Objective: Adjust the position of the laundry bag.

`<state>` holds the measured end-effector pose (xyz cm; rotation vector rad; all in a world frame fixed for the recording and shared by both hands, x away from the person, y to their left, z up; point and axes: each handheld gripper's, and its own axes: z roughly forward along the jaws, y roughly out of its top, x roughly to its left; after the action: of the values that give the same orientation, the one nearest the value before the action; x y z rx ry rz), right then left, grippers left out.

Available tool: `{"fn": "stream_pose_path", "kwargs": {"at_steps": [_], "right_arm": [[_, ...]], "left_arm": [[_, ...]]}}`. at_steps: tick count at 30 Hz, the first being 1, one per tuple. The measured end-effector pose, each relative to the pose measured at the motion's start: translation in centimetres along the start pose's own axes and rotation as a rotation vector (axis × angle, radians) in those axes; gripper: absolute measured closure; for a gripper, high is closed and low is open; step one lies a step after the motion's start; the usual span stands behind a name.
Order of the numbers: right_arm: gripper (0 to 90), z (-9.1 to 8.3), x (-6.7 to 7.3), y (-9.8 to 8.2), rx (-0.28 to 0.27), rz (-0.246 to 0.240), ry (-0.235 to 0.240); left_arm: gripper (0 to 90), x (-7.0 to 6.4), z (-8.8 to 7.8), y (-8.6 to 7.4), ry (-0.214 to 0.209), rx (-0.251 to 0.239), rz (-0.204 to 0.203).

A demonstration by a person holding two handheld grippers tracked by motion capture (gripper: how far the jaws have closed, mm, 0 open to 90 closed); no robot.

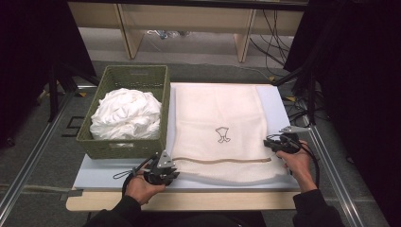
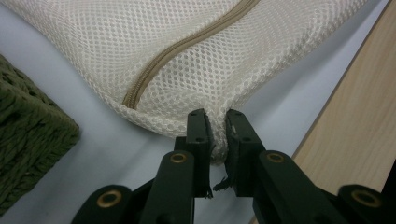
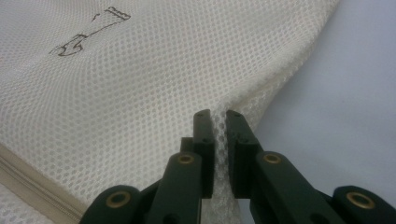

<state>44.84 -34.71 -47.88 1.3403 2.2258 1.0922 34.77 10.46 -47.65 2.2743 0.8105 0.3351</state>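
A cream mesh laundry bag (image 1: 220, 127) lies flat on the pale mat, with a tan zipper (image 1: 222, 160) across its near end and a small dark emblem (image 1: 223, 135) at its middle. My left gripper (image 1: 174, 171) is shut on the bag's near left corner; in the left gripper view the mesh bag (image 2: 187, 65) is pinched between the jaws of the left gripper (image 2: 217, 122). My right gripper (image 1: 267, 143) is shut on the bag's right edge; the right gripper view has the mesh bag (image 3: 140, 93) bunched between the jaws of the right gripper (image 3: 218, 121).
A green woven basket (image 1: 163, 101) holding crumpled white cloth (image 1: 126, 114) stands left of the bag, close to my left gripper. The pale mat (image 1: 279, 106) lies on a wooden table (image 1: 189, 201). Metal rails and cables run along the right side.
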Motion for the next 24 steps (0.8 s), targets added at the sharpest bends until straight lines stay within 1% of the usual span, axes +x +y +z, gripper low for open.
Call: {"fn": "stream_pose_path", "kwargs": {"at_steps": [1,2,3,4,5,8,9,10,11,12,13,14,15,16,17,18,19,20,22,23,24], "right_arm": [[84.7,0.05,0.02,-0.02,-0.003,-0.002,0.003],[84.6,-0.05,-0.12,0.04,0.001,-0.034,-0.010],[84.7,0.16,-0.10,0.04,-0.005,-0.033,0.018],[84.7,0.14,0.01,0.06,0.003,-0.026,0.014],[84.6,0.13,-0.01,0.11,-0.002,-0.044,0.012],[84.6,0.20,0.00,0.13,-0.005,-0.043,0.017],[84.6,0.21,0.02,0.13,-0.005,-0.043,0.017],[84.5,0.20,0.04,0.15,0.004,-0.036,0.036],[84.4,0.15,0.06,0.15,-0.003,-0.048,0.015],[84.4,0.18,0.06,0.19,0.000,-0.052,0.029],[84.4,0.04,0.16,0.20,0.003,-0.056,-0.001],[84.3,0.19,0.45,0.17,0.004,-0.026,0.019],[84.0,0.29,0.51,0.20,-0.003,-0.038,0.015],[84.0,0.29,0.51,0.20,-0.003,-0.038,0.015],[83.8,0.17,0.36,0.28,0.003,-0.065,0.000],[83.5,0.19,0.40,0.27,0.005,-0.060,0.003],[83.2,0.25,0.55,0.21,0.003,-0.041,0.009],[82.9,0.25,0.54,0.20,0.002,-0.039,0.015],[82.3,0.23,0.53,0.20,0.002,-0.044,0.013],[81.2,0.17,0.52,0.21,0.002,-0.046,0.005],[81.2,0.17,0.52,0.21,0.002,-0.046,0.005]], "left_arm": [[80.6,0.00,0.02,-0.08,0.004,0.004,-0.011],[80.6,-0.02,0.07,-0.14,0.009,0.005,-0.026],[80.6,-0.06,0.10,-0.17,0.008,0.007,-0.024],[80.6,-0.12,0.11,-0.15,0.007,0.010,-0.013],[80.6,-0.26,0.10,-0.14,0.010,0.009,-0.003],[80.4,-0.38,0.03,-0.17,0.012,0.012,-0.004],[80.4,-0.32,0.02,-0.23,0.004,0.012,-0.003],[80.4,-0.21,-0.03,-0.23,0.003,0.012,0.011],[80.3,-0.17,-0.04,-0.28,0.005,0.013,-0.005],[80.3,-0.20,-0.10,-0.28,0.016,0.009,-0.011],[80.2,-0.03,-0.11,-0.31,0.019,0.009,-0.008],[80.2,-0.06,-0.18,-0.33,0.023,0.011,-0.019],[80.0,0.06,-0.15,-0.40,0.025,0.008,-0.023],[80.0,0.14,-0.22,-0.42,0.031,0.013,-0.022],[79.9,0.24,-0.20,-0.44,0.034,0.008,-0.012],[79.7,0.24,-0.18,-0.46,0.032,0.010,-0.014],[79.4,0.22,-0.11,-0.51,0.027,0.008,-0.021],[78.9,0.21,-0.10,-0.52,0.023,0.011,-0.021],[78.2,0.22,-0.13,-0.52,0.028,0.006,-0.016],[75.7,0.21,-0.09,-0.54,0.028,0.005,-0.035],[75.7,0.26,-0.14,-0.51,0.028,0.003,-0.038]]}}
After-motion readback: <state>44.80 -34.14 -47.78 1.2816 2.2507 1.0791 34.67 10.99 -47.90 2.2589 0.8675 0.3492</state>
